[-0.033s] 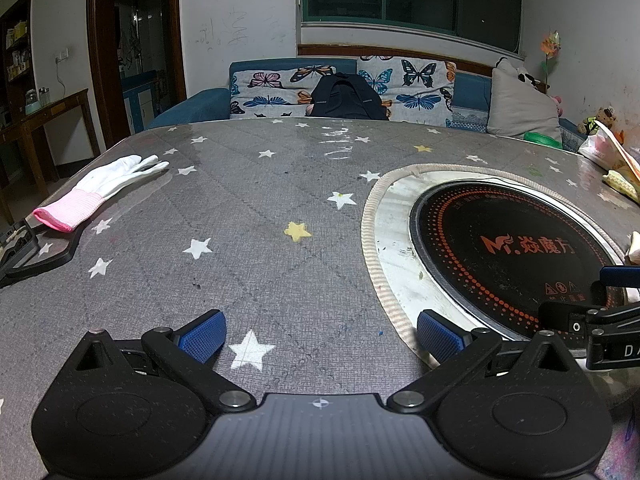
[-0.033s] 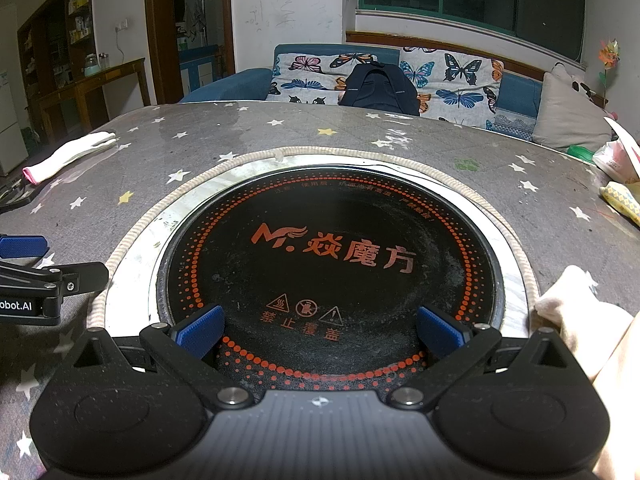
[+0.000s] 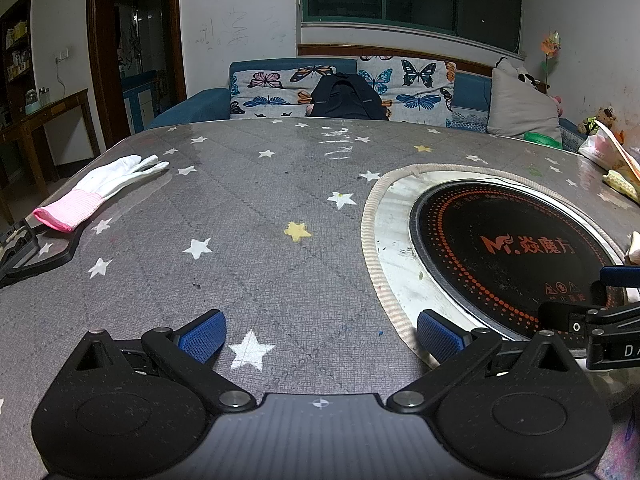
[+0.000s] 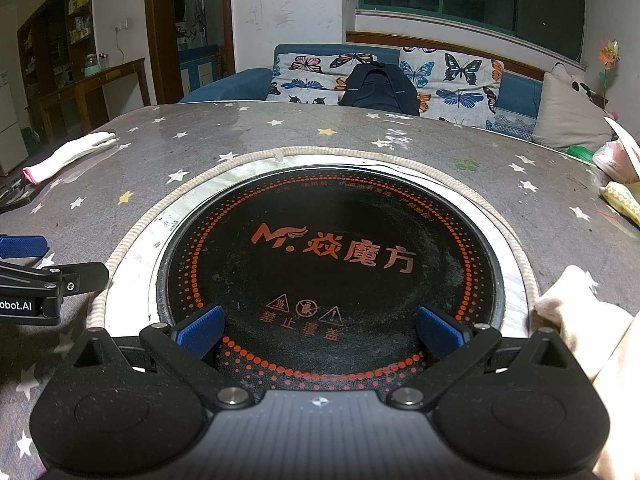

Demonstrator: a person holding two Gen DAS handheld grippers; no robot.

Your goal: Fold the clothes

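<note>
Over the surface (image 3: 280,280), both hand-held grippers spread wide, nothing held.
Left hand-held gripper (image 3: 320,338) above star cloth, right hand-held gripper (image 4: 320,328) above the cooktop (image 4: 332,256); pale garment (image 4: 580,320) just right of the right one, ungrasped. Likely risk: dragging fabric across the grimy cooktop, or snagging its braided rim (image 4: 132,236).

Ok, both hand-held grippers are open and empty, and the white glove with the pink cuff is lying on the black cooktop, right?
Not quite. The white glove lies on the star-patterned tablecloth, far left of the black cooktop, as the left wrist view shows. Both the left hand-held gripper and the right hand-held gripper are open and empty.
</note>
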